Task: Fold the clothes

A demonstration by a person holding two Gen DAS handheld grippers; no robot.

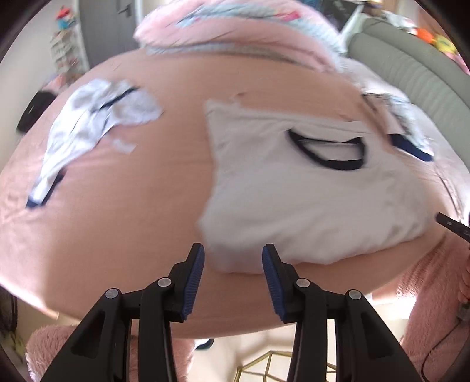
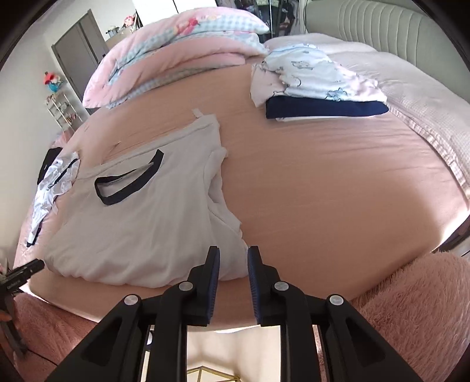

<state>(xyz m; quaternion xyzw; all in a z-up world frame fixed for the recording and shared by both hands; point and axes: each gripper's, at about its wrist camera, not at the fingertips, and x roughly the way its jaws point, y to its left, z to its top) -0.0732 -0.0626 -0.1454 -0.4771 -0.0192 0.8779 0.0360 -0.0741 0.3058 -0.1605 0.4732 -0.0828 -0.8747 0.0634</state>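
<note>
Though blurred, white shirt [image 1: 293, 199] discernible

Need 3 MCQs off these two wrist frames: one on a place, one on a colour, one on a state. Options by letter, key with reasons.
1. Where does the stack of folded clothes lie?
A. On the bed, near the headboard
B. On the floor
C. Between the right gripper's fingers

2. What colour is the collar trim on the white T-shirt?
A. Red
B. Dark navy
C. Green

3. What is the left gripper doing?
A. Shut on the shirt
B. Open, holding nothing
C. Shut on the pillow

Key: 1 A, the stack sits far up the pink sheet. 2 B, a dark band rings the neck opening. 3 B, a clear gap shows between its pads.
</note>
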